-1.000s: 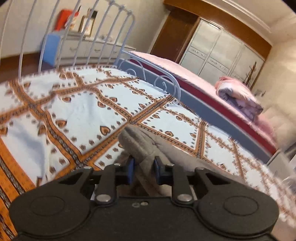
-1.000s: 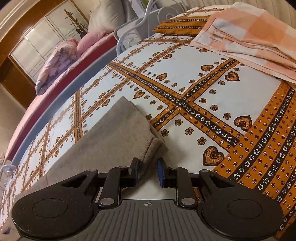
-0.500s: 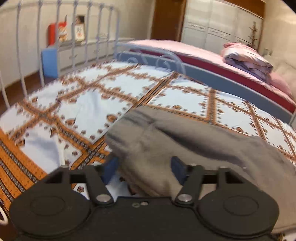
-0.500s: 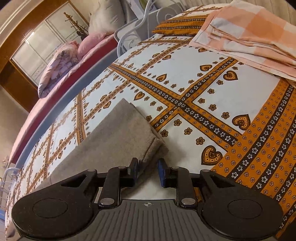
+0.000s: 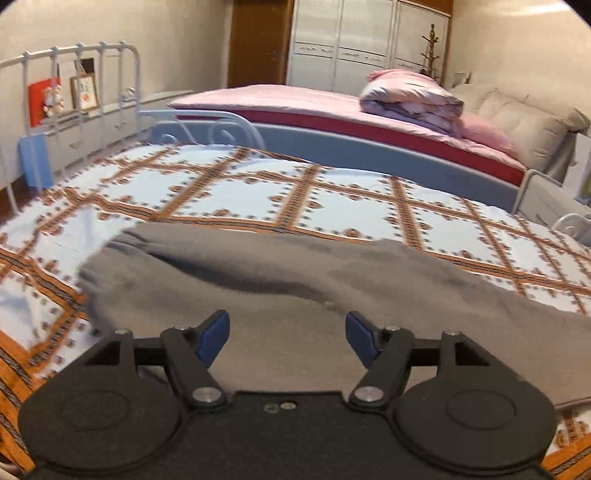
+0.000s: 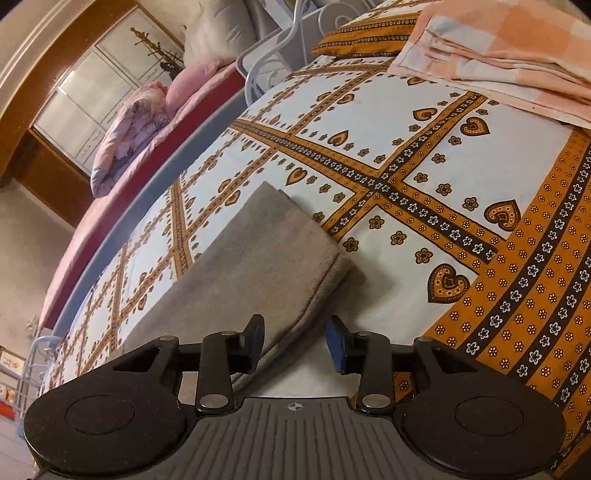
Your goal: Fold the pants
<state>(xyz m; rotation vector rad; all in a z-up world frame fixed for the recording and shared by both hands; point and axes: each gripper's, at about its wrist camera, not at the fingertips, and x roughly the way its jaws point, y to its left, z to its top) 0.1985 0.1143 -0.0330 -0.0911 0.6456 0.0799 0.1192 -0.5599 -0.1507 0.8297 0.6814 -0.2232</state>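
1. Bed (image 5: 332, 192) with a white-and-orange heart-print sheet fills both views; it carries everything below.
2. Second bed (image 5: 295, 107), pink cover, sits just beyond, with a rolled quilt (image 5: 410, 99) on it. Wardrobe (image 5: 365, 40) stands at the far wall.
3. Pants (image 5: 295, 295), grey, lie flat on the sheet. Left view: they run across the frame, one rounded end at the left. Right view: a folded end with a doubled edge (image 6: 266, 258) points toward the pillow end.
4. Folded peach check blanket (image 6: 509, 48) lies at the top right of the right view, well apart from the pants, with a patterned pillow (image 6: 369, 33) beside it.
5. Left hand-held gripper (image 5: 286, 338): released. Jaws have just been opening and stand wide; blue pads (image 5: 212, 338) hover over the pants, not pressing them.
6. Right hand-held gripper (image 6: 295, 341): released too. Jaws have just been opening; the pants' edge lies between them, near the left finger, with a clear gap to the right pad (image 6: 336, 345).
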